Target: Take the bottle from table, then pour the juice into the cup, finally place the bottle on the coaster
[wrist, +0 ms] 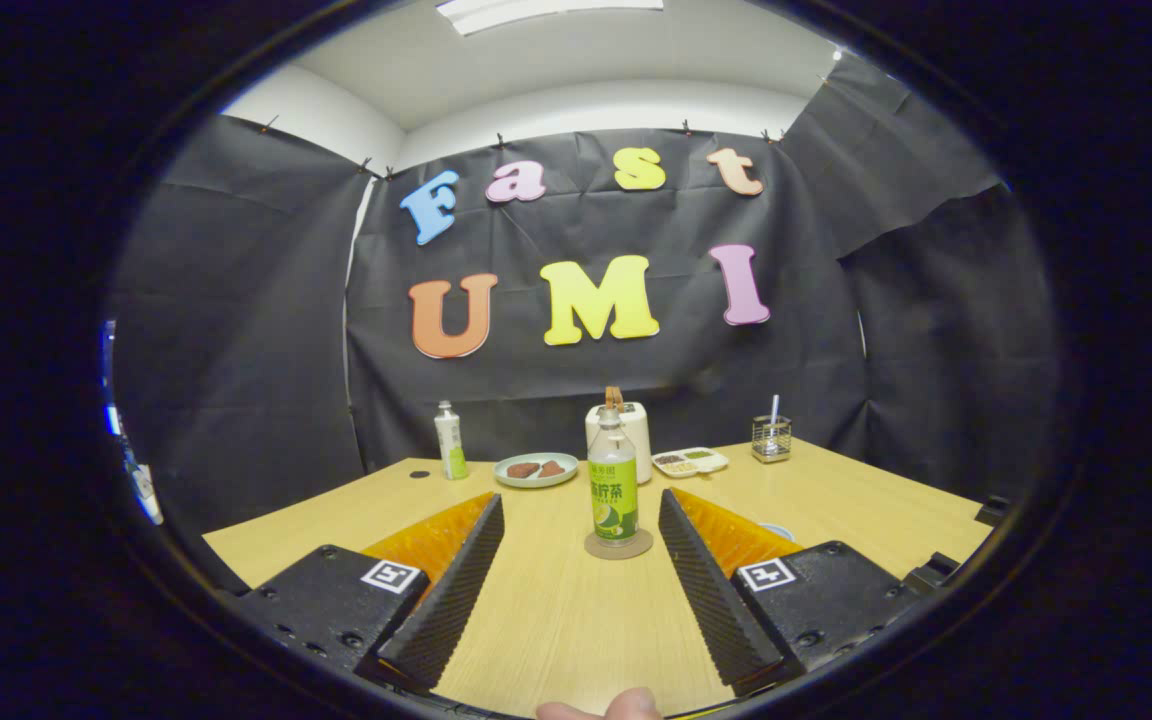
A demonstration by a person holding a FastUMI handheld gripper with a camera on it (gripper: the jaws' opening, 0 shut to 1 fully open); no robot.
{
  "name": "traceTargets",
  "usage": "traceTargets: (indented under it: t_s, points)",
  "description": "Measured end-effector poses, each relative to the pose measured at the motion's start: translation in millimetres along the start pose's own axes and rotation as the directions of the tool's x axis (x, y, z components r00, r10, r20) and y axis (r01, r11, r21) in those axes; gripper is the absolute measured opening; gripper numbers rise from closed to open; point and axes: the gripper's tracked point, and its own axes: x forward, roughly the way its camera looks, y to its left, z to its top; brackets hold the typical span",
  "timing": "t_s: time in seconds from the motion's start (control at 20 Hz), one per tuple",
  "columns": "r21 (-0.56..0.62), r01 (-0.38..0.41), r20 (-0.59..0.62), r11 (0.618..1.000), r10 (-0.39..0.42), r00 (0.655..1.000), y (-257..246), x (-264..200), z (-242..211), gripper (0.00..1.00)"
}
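Spread wide, the claw point(581, 520) holds nothing, its two ribbed black fingers point(456, 585) resting low over the wooden table point(556, 620) with bare wood between them. Just ahead of the fingertips, in line with the gap, one clear bottle point(613, 478) with a green label stands upright on a round coaster point(619, 545); a band of pale liquid shows above the label, though how full it is below cannot be told. Its cap is on. Close by the right finger's outer side, a pale blue rim point(778, 531) peeks out, too hidden to name.

Beyond the bottle, along the back of the table, stand five other things: one white-and-green squeeze bottle point(450, 441) to the left, one pale green plate point(536, 470) holding two brown pieces, one white appliance point(630, 432) directly behind the bottle, one small divided tray point(690, 461) with green and brownish fillings, and one wire holder point(770, 438) with a single white stick upright in it. A fingertip point(601, 708) shows at the claw's near end.
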Motion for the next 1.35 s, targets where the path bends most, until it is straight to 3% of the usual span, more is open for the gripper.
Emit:
traceTargets:
  t_s: [0.35, 0.6, 1.35]
  points:
    - [-0.021, -0.008, 0.019, 1.0, 0.009, 1.0, 2.4, -27.8, -19.9, 1.0]
    - [-0.035, 0.031, 0.029, 0.999, -0.03, 0.999, -0.1, -27.1, -36.7, 1.0]
    - [-0.005, 0.027, 0.046, 1.0, -0.027, 0.999, 4.8, -26.0, -38.1, 1.0]
